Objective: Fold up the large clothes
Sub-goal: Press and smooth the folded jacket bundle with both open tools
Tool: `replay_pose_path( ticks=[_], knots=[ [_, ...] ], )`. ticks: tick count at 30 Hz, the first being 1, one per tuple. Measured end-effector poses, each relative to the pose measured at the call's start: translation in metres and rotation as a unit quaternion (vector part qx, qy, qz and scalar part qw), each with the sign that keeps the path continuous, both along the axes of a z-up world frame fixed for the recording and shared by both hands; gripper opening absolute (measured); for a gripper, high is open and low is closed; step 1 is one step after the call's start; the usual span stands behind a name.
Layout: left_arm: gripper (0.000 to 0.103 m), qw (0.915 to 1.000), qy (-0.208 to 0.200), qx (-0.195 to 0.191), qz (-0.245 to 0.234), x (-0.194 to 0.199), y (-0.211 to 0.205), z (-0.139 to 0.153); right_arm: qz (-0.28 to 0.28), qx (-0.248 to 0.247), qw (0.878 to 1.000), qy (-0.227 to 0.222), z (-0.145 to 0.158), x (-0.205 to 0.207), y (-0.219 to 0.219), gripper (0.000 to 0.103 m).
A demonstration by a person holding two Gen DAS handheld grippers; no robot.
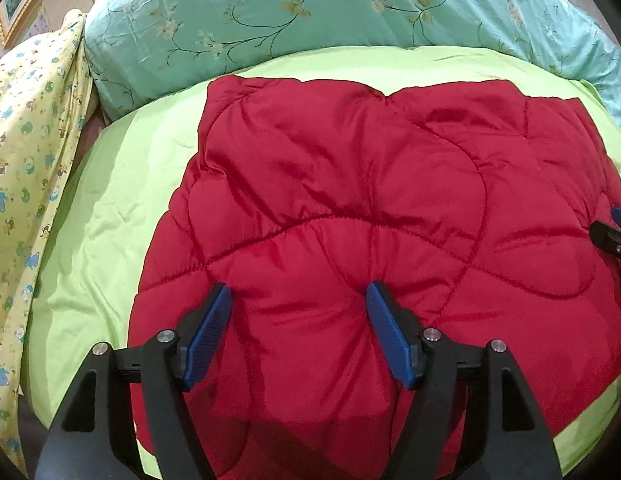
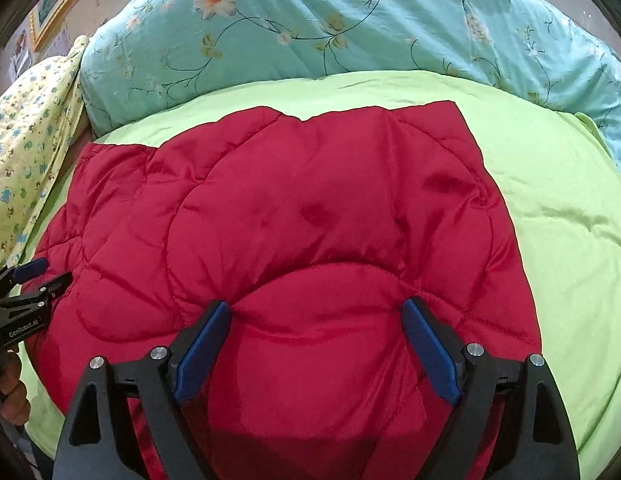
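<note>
Our left gripper (image 1: 298, 296) is closest to the lens, with its blue pads (image 1: 208, 336) spread wide over the near part of the red quilted jacket (image 1: 350, 200). Both fingertips touch the puffy cloth, but nothing is pinched between them. Our right gripper (image 2: 316, 312) stands the same way, jaws even wider, tips resting on the same red jacket (image 2: 290, 220) with only a bulge of fabric between the pads, not squeezed. We see the jacket lying spread on a lime green blanket (image 1: 102, 220), which covers the bed. Behind it lies a turquoise cover with flowers (image 1: 310, 8), and at the left edge a yellow sheet with small animals (image 1: 26, 140). In the right wrist view a hand (image 2: 8, 384) holds the left gripper's handle at the left border.
</note>
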State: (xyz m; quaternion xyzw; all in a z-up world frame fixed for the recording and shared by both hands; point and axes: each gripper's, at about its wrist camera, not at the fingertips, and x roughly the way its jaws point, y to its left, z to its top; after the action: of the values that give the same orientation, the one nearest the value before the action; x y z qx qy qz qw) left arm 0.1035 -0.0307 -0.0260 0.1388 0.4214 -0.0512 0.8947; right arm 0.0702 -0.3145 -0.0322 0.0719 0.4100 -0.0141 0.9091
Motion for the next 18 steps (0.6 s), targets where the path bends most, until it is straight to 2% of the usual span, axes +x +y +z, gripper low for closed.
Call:
replay_pose_path(
  ticks=[8,15,18],
  knots=[
    [0.071,0.9999,-0.008,0.005,0.009,0.001,-0.001,-0.004,-0.007,0.004,1.000,-0.015,0.000,-0.006,-0.004,0.089],
    [0.071,1.0000,-0.005,0.004,0.006,0.002,0.000,-0.004,-0.006,-0.008,0.998,-0.056,0.030,-0.037,0.009,0.089],
    [0.071,0.9999,-0.006,0.004,0.007,0.002,-0.001,-0.004,0.003,-0.030,0.999,-0.030,0.021,-0.036,0.018,0.090]
  ],
)
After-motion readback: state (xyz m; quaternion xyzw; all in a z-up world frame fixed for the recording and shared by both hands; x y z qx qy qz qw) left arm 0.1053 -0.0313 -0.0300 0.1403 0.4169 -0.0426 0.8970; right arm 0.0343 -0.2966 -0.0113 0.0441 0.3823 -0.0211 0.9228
